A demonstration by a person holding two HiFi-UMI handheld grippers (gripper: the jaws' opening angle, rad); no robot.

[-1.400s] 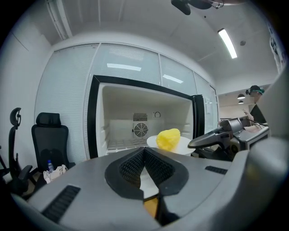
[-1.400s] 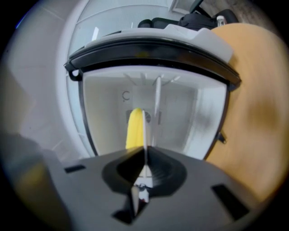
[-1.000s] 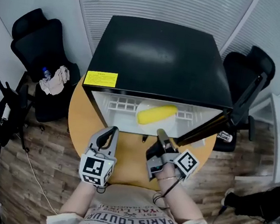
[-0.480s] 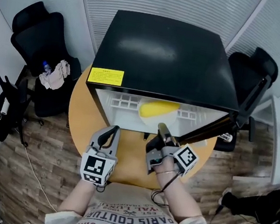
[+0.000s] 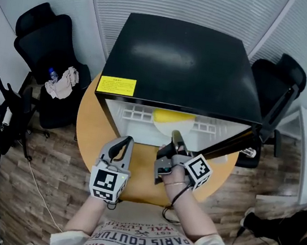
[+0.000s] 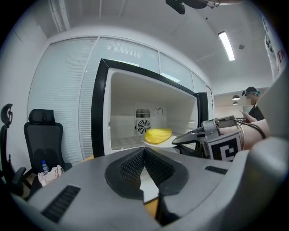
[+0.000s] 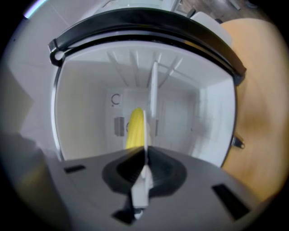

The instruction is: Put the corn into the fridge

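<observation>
The yellow corn [image 5: 172, 116] [image 6: 158, 135] [image 7: 134, 128] lies on a white plate [image 5: 161, 126] [image 6: 170, 142] [image 7: 145, 128] on the shelf just inside the open black fridge [image 5: 180, 60]. The fridge's top hides part of the corn in the head view. My right gripper [image 5: 175, 135] [image 7: 145, 155] is shut on the plate's near rim at the fridge mouth. It also shows in the left gripper view [image 6: 198, 135]. My left gripper [image 5: 123, 143] [image 6: 144, 151] is shut and empty, hanging over the table left of the plate.
The fridge stands on a round wooden table [image 5: 92, 133], its door [image 5: 255, 131] swung open to the right. Black office chairs stand at the left [image 5: 40, 39] and right [image 5: 278, 72]; a cloth and bottle [image 5: 61, 83] lie on the left one.
My right gripper has pushed forward with the plate, so the corn sits deeper in the fridge and shows less under its top. The left gripper has stayed put.
</observation>
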